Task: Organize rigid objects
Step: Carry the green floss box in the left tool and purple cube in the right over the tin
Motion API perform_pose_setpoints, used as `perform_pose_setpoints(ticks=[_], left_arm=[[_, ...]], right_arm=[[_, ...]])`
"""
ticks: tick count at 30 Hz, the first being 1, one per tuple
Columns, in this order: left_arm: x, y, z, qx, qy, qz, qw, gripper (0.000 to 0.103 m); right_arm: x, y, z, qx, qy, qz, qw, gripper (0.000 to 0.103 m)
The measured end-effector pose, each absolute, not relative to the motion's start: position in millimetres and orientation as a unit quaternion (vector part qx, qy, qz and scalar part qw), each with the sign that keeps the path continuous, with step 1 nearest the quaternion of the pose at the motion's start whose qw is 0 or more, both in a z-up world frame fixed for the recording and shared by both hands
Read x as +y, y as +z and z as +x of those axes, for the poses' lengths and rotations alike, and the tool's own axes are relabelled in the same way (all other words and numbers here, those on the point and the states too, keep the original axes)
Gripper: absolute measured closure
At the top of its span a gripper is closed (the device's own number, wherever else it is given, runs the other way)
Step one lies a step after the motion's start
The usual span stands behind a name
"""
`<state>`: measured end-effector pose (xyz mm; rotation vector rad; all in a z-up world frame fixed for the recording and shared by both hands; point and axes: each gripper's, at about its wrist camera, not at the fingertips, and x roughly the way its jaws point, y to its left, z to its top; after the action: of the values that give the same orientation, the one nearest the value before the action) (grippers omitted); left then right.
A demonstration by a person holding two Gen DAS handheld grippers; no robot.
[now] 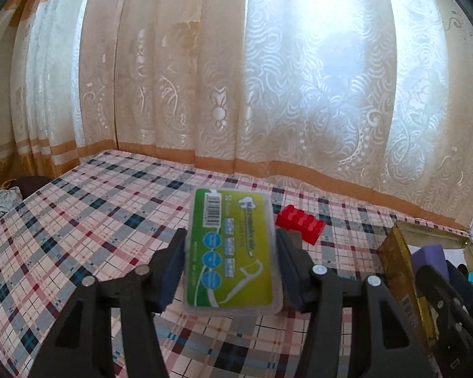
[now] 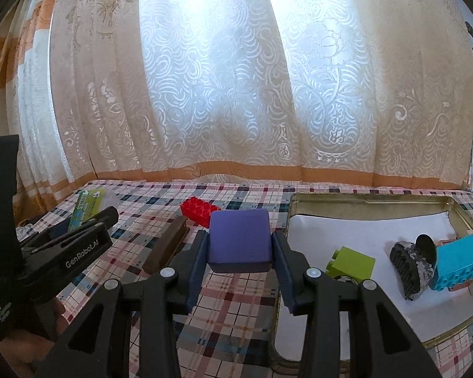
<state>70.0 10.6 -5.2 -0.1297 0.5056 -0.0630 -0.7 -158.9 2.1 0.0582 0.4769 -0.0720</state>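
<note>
The left gripper (image 1: 231, 271) pinches the floss-pick case (image 1: 230, 252) above the plaid cloth (image 1: 94, 220), the red brick (image 2: 198, 208) lying beyond. The right gripper (image 2: 240, 252) clamps the purple block (image 2: 240, 239) just left of the tin tray (image 2: 362, 197). Both are mid-carry; next, each likely needs lowering into the tray's free floor.

Between the left gripper's fingers sits a clear, glossy plastic floss-pick box (image 1: 231, 252) with a green printed paper label. The right gripper's fingers clamp a matt purple foam-like block (image 2: 240, 240). Below both lies smooth checked cloth (image 1: 94, 208). Right of the right gripper, a shiny gold metal tin (image 2: 362, 200) holds white paper lining.
</note>
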Motion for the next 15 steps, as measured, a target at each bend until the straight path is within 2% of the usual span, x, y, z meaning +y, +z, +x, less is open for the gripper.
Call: perform_pose_setpoints(ticks=[15], left_arm=[[-4.4, -0.8, 54.4, 0.231, -0.037, -0.045, 0.971, 0.048]], right_arm=[[-166.1, 9.0, -8.6, 0.224, -0.047, 0.025, 0.973, 0.059]])
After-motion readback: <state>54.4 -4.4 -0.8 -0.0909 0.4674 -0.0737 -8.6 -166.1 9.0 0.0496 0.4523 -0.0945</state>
